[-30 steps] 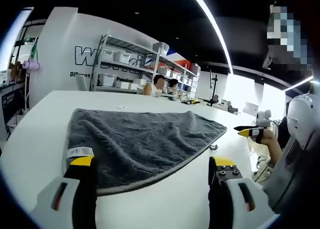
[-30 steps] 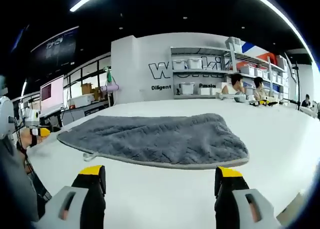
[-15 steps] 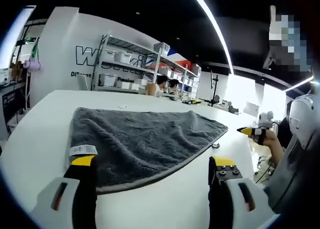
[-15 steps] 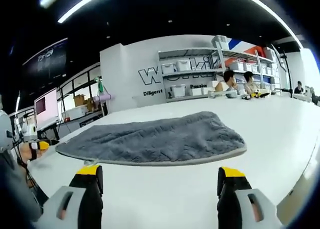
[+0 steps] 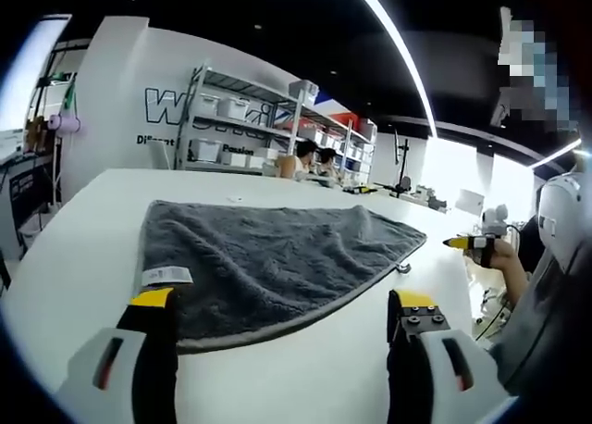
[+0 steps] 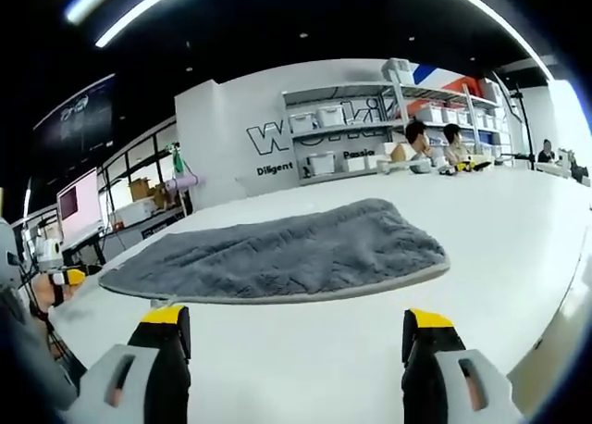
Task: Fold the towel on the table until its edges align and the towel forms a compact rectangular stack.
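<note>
The white worktop (image 5: 74, 248) spans the frame; on it, centre frame, the grey towel (image 5: 268, 257) lies flat and unfolded. It looks soft and limp, so you should pinch its near corners. Your left gripper (image 5: 282, 318) and right gripper (image 6: 296, 331) hover empty, fingers apart. A white label (image 5: 166, 276) at lower left is unreadable; wall lettering reads "Diligent".
</note>
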Motion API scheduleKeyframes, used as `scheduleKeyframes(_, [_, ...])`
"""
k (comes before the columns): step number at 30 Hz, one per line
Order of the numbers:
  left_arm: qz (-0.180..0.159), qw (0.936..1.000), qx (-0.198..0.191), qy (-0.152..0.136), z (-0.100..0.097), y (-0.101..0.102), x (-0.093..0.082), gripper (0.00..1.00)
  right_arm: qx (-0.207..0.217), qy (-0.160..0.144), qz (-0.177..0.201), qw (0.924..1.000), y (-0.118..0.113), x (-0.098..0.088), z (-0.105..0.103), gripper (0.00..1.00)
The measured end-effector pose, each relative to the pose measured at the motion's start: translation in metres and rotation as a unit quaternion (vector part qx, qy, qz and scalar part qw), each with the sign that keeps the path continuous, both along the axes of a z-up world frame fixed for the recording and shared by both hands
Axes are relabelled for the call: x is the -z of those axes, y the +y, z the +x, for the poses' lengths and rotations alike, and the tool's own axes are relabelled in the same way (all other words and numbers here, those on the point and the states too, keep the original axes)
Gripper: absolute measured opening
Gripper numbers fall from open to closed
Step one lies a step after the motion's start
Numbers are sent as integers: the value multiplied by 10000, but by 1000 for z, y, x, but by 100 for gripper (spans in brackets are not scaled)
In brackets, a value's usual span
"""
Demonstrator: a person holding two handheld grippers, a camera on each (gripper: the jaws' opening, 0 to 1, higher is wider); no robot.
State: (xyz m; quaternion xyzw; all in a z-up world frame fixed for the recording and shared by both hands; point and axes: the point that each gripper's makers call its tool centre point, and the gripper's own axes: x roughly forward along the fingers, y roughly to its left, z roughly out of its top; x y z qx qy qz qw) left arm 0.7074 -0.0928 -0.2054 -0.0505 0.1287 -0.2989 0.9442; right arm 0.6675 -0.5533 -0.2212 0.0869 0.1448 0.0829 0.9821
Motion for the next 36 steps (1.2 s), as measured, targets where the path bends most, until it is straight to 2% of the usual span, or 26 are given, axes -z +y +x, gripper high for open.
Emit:
scheduleKeyframes(7, [17, 10000, -43, -18, -1, 4, -1, 99, 136, -2, 116, 9998, -11, -1, 0, 99])
scheduleKeyframes(14, [-1, 10000, -65, -14, -2, 5, 0, 99, 344, -220, 378, 9985, -24, -12, 8, 99])
scheduleKeyframes(16, [7, 10000, -82, -12, -2, 6, 0, 99, 472, -337, 439, 9973, -30, -15, 11, 97])
scheduleKeyframes(26, [7, 9999, -128, -21, -1, 9, -2, 99, 849, -504, 1133, 9886, -56, -23, 37, 86])
scheduleKeyframes(31, [31, 9999, -159, 12, -1, 10, -1, 99, 1172, -311, 1349, 9834, -72, -15, 48, 83])
scheduleKeyframes(36, [47, 9998, -210, -7, 0, 13, -3, 99, 1188, -240, 1766, 9768, -74, -9, 57, 79])
